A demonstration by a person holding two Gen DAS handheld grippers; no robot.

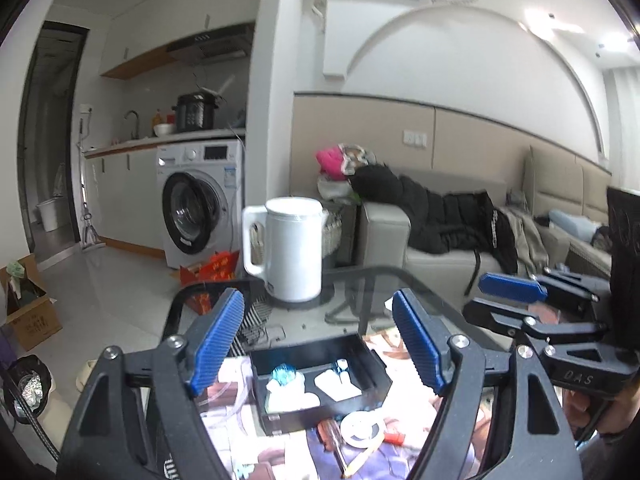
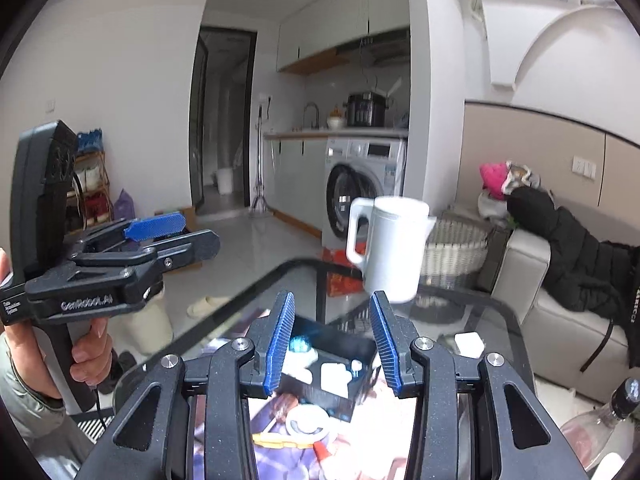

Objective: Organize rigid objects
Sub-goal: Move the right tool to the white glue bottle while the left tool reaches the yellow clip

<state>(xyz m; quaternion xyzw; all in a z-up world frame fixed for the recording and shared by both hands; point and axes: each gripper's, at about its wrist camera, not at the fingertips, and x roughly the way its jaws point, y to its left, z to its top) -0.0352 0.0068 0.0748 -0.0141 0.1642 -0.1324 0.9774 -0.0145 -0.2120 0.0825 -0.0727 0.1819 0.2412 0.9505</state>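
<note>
A black box (image 1: 320, 380) lies on the glass table (image 1: 380, 280), open at the top, with small white pieces and a blue-topped piece in its compartments. It sits below and between the fingers of the left tongs (image 1: 318, 344), which stand wide and released with nothing between the blue pads. The right tongs (image 2: 332, 340) hang above the same box, fingers narrower but parted, grasping nothing. Nearer than the box, under both tongs, lie a white ring (image 1: 362, 428), a screwdriver (image 1: 332, 436) and a small red piece (image 1: 394, 437) on printed paper. Beyond the tongs a white kettle (image 1: 290, 248) stands on the table's far side. A hand (image 2: 86, 352) grips the left tongs' handle. Farther off are a washing machine (image 1: 200, 204) and a sofa (image 1: 400, 240).
</note>
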